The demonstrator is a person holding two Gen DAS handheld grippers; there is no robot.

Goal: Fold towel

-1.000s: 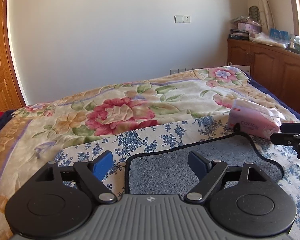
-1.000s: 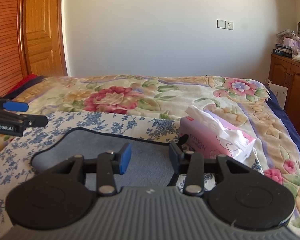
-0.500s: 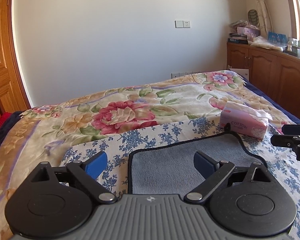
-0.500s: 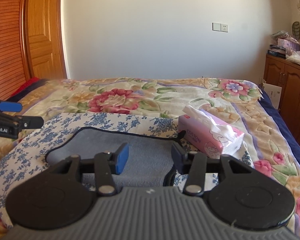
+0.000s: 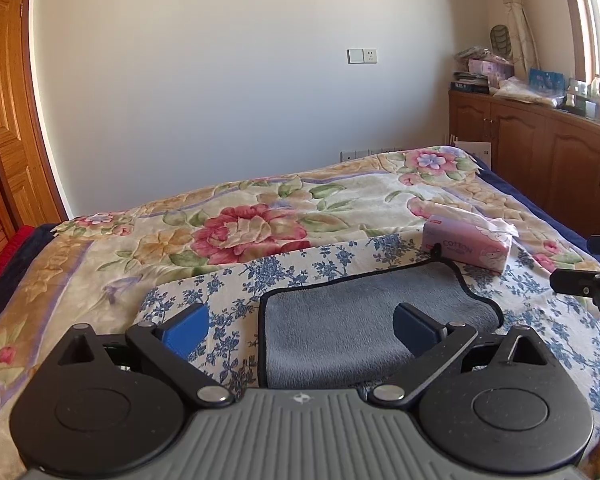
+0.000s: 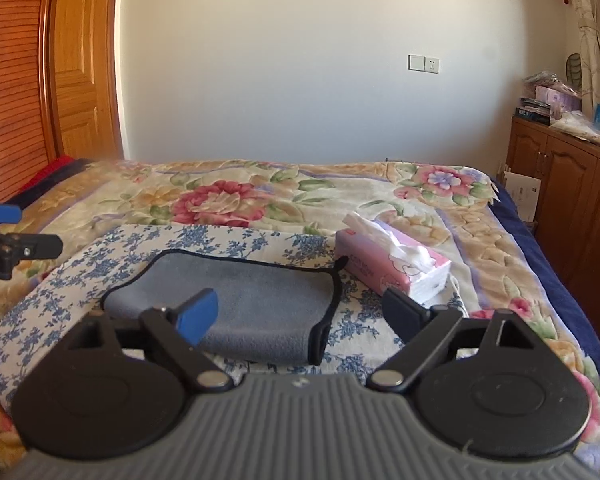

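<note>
A grey towel [image 5: 364, 320] with a black hem lies folded on a blue-flowered cloth [image 5: 300, 268] on the bed; it also shows in the right wrist view [image 6: 252, 300]. My left gripper [image 5: 300, 326] is open and empty, raised over the towel's near left part. My right gripper [image 6: 300, 314] is open and empty, above the towel's near right edge. Each gripper's fingers show at the edge of the other's view, the right one [image 5: 584, 284] and the left one [image 6: 16, 240].
A pink tissue pack [image 5: 468, 244] lies just behind the towel's right corner, also in the right wrist view [image 6: 392, 268]. The floral blanket [image 5: 240, 232] covers the bed. Wooden cabinets [image 5: 540, 152] stand at the right, a wooden door [image 6: 80, 80] at the left.
Both grippers have pulled back and up from the towel. The right gripper's fingers have opened wider. More of the folded towel and the tissue pack shows now.
</note>
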